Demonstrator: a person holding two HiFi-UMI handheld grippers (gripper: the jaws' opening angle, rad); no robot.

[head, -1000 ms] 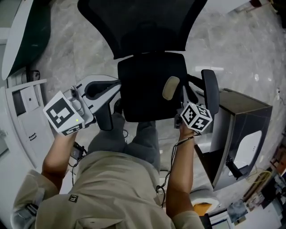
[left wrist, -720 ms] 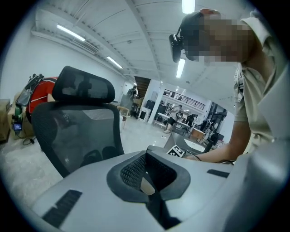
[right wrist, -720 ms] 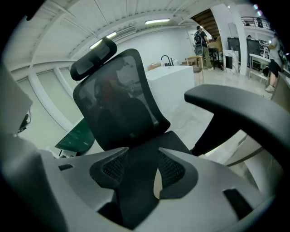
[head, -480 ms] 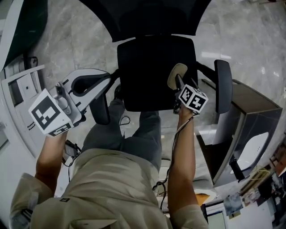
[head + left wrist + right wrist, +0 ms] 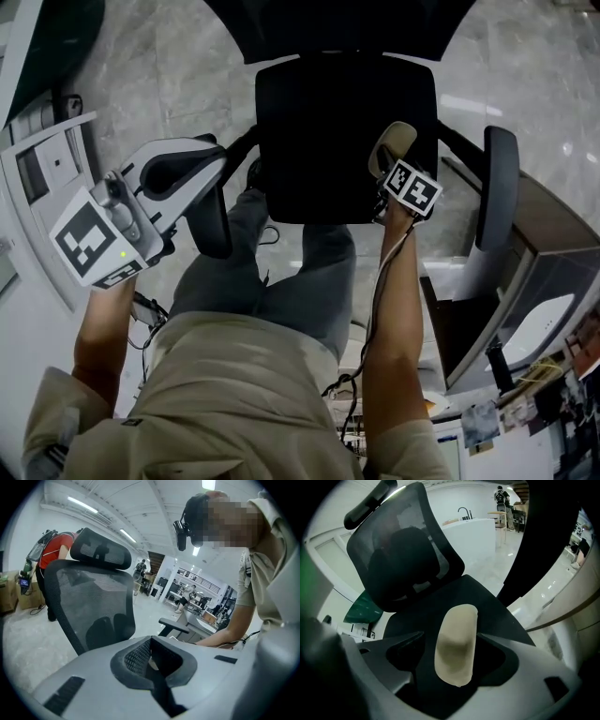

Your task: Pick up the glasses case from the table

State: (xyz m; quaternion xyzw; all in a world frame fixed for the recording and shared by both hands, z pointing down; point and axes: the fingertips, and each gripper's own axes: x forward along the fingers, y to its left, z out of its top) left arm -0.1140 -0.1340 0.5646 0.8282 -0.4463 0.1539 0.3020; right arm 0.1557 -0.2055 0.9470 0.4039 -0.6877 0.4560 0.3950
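Observation:
The beige oval glasses case (image 5: 456,644) lies lengthwise on the black seat (image 5: 319,141) of an office chair. My right gripper (image 5: 452,644) points steeply down over it. Its jaws are opening and stand on either side of the case with a dark gap at each side, so the pads do not press on it. In the head view the case (image 5: 394,143) peeks out just beyond the right gripper (image 5: 392,171) and its marker cube. My left gripper (image 5: 223,155) hangs off the seat's left side, shut with nothing in it, and looks across at the mesh backrest (image 5: 89,606).
The chair's armrests (image 5: 499,183) (image 5: 211,220) flank the seat. A grey cabinet (image 5: 548,248) stands at the right and a white unit (image 5: 42,169) at the left, on a marble floor. A person in red (image 5: 54,552) stands behind the chair.
The right gripper has sunk to the seat with the case, and its jaws have spread off it. The left gripper has dropped a little beside the left armrest.

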